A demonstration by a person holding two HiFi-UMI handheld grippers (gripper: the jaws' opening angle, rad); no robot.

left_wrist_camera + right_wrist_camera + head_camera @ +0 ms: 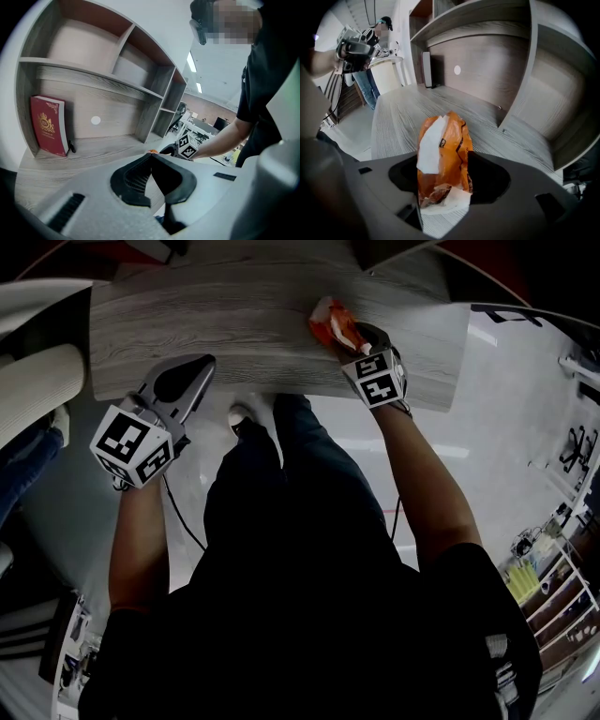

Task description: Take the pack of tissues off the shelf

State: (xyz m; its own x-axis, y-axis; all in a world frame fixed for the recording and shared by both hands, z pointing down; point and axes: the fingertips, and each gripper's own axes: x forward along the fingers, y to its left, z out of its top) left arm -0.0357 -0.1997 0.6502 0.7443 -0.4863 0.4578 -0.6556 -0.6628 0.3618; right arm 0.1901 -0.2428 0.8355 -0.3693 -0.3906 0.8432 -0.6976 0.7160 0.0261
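- Head view: we look steeply down at a grey wood-grain desktop (234, 315). The pack of tissues (330, 322) lies on it at about one o'clock, touching the tips of the right gripper (345, 334). We judge that it has been set down here, clear of the shelf. The left gripper (197, 371) hovers at ten o'clock over the desk's near edge. It is idle and seems parked out of the way.
- Left gripper view: the left gripper (150, 157) has its jaws pressed together at the tips, with nothing between them. Beyond it stands the shelf unit (93, 77). A red book (48, 124) leans upright at nine o'clock in the lower bay.
- Right gripper view: the right gripper (443, 161) has its jaws spread wide. The pack of tissues (443, 154) stands on end between them at six o'clock, resting on the desktop (393, 122). The pads do not appear to press on it. The pack is an orange plastic wrapper, crumpled and soft-looking, with dark print too small to read. White tissue shows through its opened face and spills out at its base. The shelf compartments (497, 56) lie behind it at twelve to two o'clock.
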